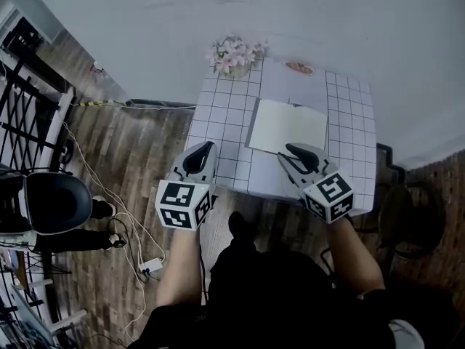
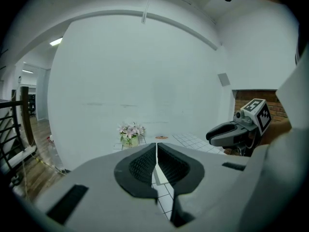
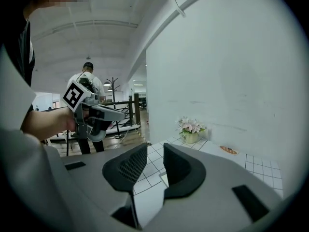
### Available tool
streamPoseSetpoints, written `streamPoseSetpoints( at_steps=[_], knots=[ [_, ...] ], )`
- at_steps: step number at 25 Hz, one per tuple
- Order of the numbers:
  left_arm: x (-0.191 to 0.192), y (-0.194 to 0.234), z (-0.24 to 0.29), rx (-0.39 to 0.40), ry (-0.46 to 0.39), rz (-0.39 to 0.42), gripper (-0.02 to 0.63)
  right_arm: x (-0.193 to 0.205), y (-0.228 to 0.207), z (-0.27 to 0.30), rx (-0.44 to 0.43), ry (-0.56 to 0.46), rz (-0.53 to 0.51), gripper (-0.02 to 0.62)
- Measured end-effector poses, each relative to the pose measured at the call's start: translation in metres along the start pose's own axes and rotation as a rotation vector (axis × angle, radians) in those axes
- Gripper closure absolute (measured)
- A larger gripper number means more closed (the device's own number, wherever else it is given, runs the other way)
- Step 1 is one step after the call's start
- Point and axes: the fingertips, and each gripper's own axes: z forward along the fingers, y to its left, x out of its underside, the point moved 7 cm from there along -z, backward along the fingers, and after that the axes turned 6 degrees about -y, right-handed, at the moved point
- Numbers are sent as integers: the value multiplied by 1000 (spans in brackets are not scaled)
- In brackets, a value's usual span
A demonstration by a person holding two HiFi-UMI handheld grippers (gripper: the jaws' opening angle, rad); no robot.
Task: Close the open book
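Open book (image 1: pixel 288 126) lies flat on the table (image 1: pixel 218 115), its two-page spread running left to right across the head view. The fold appears to run away from the person. The right hand-held gripper (image 1: pixel 293 151) is the nearer one: its tip sits at the book's near edge, about level with the fold, and the book lies just ahead of it. Its jaws are parted with only table showing between them. The left hand-held gripper (image 1: pixel 205 151) hangs over the table's near left part, clear of the left page, with the book off to its right. Its jaws are pressed together on nothing. Either page could probably be swung over across the fold.
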Motion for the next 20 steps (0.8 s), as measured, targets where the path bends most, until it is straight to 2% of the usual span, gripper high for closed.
streamPoseSetpoints(
  at_steps=[6, 10, 15, 20],
  knots=[
    [9, 38, 30, 100, 36, -2, 589, 4, 12, 45, 43, 87, -27, 474],
    [15, 44, 48, 150, 60, -9, 589, 17, 13, 58, 63, 185, -100, 460],
    [37, 45, 72, 162, 112, -37, 589, 45, 3, 71, 35, 276, -158, 446],
    [63, 35, 92, 172, 194, -39, 589, 86, -18, 82, 7, 320, -131, 442]
  ],
)
